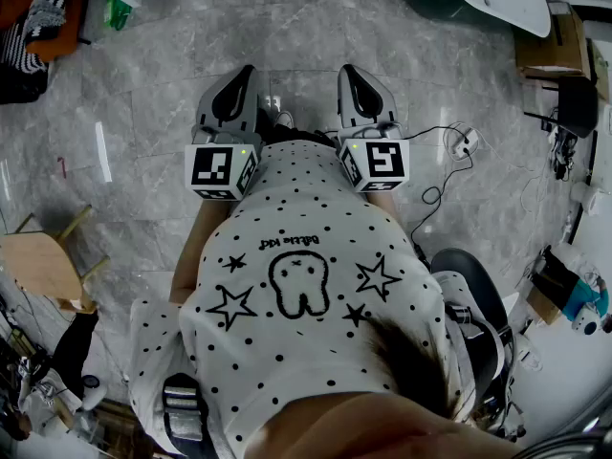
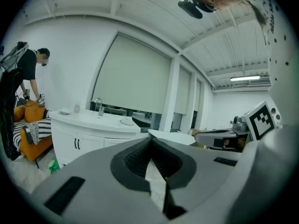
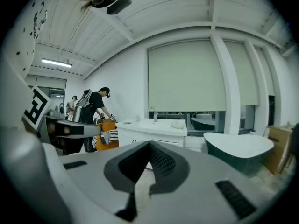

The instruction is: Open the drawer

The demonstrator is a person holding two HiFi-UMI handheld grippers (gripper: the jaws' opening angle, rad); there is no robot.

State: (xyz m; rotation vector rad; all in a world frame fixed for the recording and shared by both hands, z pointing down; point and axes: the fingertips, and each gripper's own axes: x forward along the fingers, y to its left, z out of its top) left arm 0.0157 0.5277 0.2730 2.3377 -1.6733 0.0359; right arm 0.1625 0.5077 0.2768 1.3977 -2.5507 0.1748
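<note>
In the head view I hold both grippers side by side in front of my chest, above the grey marble floor (image 1: 143, 94). My left gripper (image 1: 245, 73) is shut and holds nothing; in its own view the left gripper (image 2: 150, 142) shows its tips meeting. My right gripper (image 1: 348, 71) is also shut and empty, as the right gripper (image 3: 149, 146) shows in its own view. A white curved cabinet (image 2: 79, 141) with dark door handles and a sink on top stands some way ahead; the same cabinet (image 3: 152, 133) appears in the right gripper view. I cannot make out a drawer front.
A person (image 3: 96, 108) bends over an orange seat (image 3: 106, 136) left of the cabinet. A dark bathtub with a white rim (image 3: 238, 150) stands at right. Near my feet lie cables with a plug strip (image 1: 461, 143), a wooden stool (image 1: 38, 261) and cardboard boxes (image 1: 550, 51).
</note>
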